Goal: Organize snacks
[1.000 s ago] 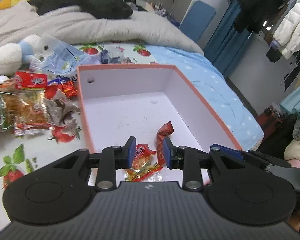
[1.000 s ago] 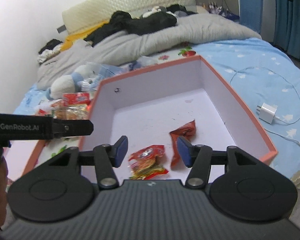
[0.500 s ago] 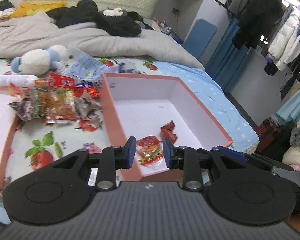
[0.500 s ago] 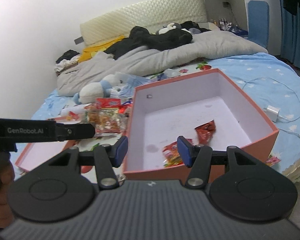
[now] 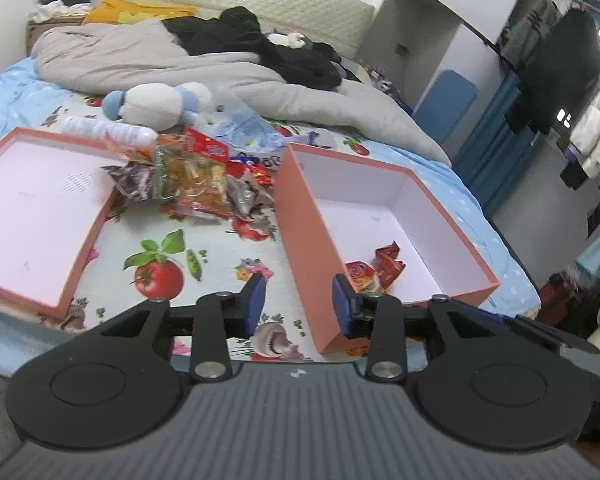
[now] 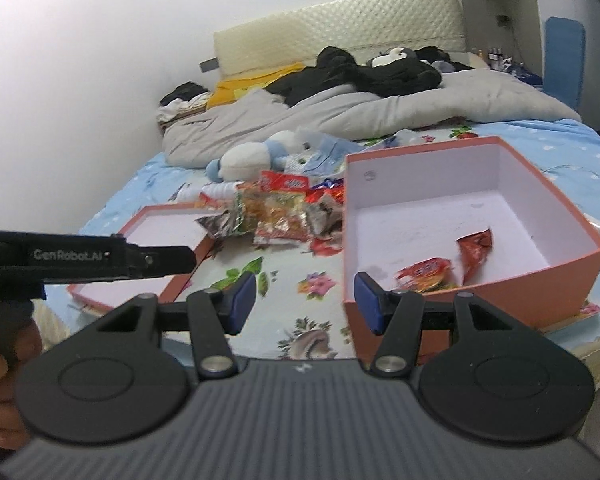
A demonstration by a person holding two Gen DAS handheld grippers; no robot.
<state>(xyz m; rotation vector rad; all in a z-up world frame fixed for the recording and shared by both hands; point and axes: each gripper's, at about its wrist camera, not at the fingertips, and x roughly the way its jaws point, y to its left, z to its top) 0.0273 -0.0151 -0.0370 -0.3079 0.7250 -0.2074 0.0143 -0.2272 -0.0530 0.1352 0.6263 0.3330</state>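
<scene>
Your work surface is a bed (image 5: 220,256) with a fruit-print sheet and a grey duvet (image 5: 148,60) bunched at its head. At left lies a shallow pink lid (image 5: 32,208). Beside it, the snack pile (image 5: 196,180) sits loose on the sheet. At right stands the deep pink box (image 5: 300,216), with two red packets (image 5: 374,270) in its near corner. Your left gripper (image 5: 298,304) has just been opening; nothing is between its jaws. Your right gripper (image 6: 304,298) stands about half open and empty.
</scene>
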